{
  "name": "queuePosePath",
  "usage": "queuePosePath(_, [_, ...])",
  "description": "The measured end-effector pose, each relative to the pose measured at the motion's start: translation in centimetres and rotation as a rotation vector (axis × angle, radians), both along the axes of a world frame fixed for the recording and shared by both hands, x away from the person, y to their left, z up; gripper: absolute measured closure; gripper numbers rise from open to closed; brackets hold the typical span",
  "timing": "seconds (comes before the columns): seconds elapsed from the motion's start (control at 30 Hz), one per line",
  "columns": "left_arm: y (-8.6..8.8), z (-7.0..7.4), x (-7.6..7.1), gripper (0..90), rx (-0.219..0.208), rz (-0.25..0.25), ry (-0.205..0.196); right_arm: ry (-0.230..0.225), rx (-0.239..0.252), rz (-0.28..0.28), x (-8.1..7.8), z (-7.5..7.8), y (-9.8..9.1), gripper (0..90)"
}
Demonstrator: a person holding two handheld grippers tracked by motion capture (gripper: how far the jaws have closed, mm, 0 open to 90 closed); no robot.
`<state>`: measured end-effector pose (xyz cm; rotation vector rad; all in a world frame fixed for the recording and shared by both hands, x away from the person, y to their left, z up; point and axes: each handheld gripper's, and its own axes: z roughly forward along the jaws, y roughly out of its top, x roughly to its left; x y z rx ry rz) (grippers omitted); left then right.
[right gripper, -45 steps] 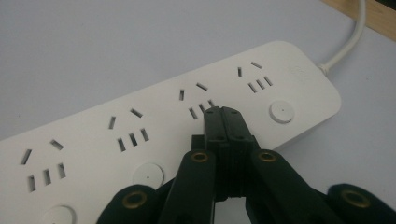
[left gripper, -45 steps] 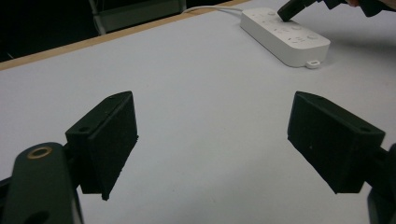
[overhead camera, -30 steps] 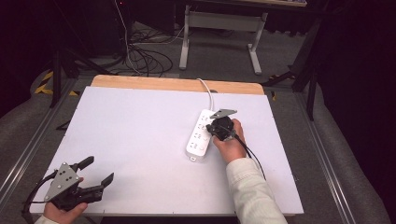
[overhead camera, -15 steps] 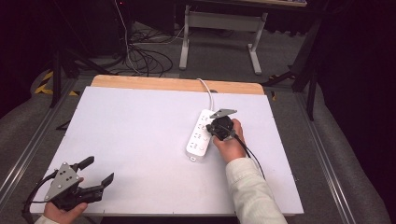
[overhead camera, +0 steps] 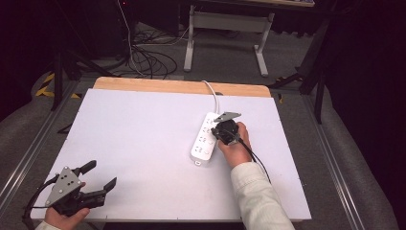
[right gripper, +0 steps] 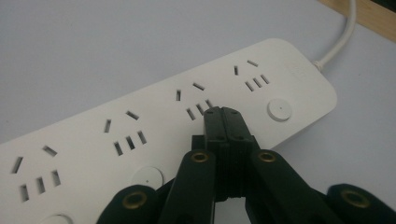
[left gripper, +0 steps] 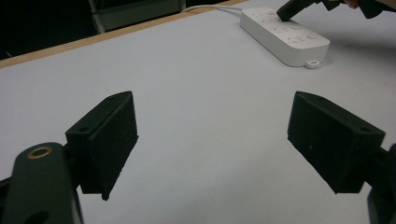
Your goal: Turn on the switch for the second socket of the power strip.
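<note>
A white power strip (overhead camera: 205,139) with several sockets and round buttons lies on the white table, its cord (overhead camera: 213,95) running to the far edge. My right gripper (overhead camera: 218,134) is shut, jaws pressed together with nothing between them, and its tip rests on the strip's top face. In the right gripper view the closed tip (right gripper: 224,114) sits between two round buttons (right gripper: 279,110) on the power strip (right gripper: 93,154). My left gripper (overhead camera: 101,175) is held at the near left corner, open and empty; its fingers (left gripper: 109,140) stand wide apart, with the strip (left gripper: 285,35) far off.
The white board (overhead camera: 134,143) has a wooden strip (overhead camera: 158,85) along its far edge. Metal rails run down both sides. Beyond the table stand a grey stand (overhead camera: 225,28) and loose black cables (overhead camera: 143,57) on the floor.
</note>
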<state>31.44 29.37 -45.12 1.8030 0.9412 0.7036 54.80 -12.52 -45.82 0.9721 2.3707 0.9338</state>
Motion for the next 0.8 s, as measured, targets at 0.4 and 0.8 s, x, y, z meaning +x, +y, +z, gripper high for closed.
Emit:
queuePosePath(0.4, [0.0,0.0,0.1,16.3,0.000,0.004,-0.001,-0.043,0.048,0.070,-1.1,1.5,0.2,90.0])
queuePosePath(0.8, [0.0,0.0,0.2,16.2,0.003,0.002,0.000,-0.078,0.109,0.083,-2.6,4.3,-0.6,90.0])
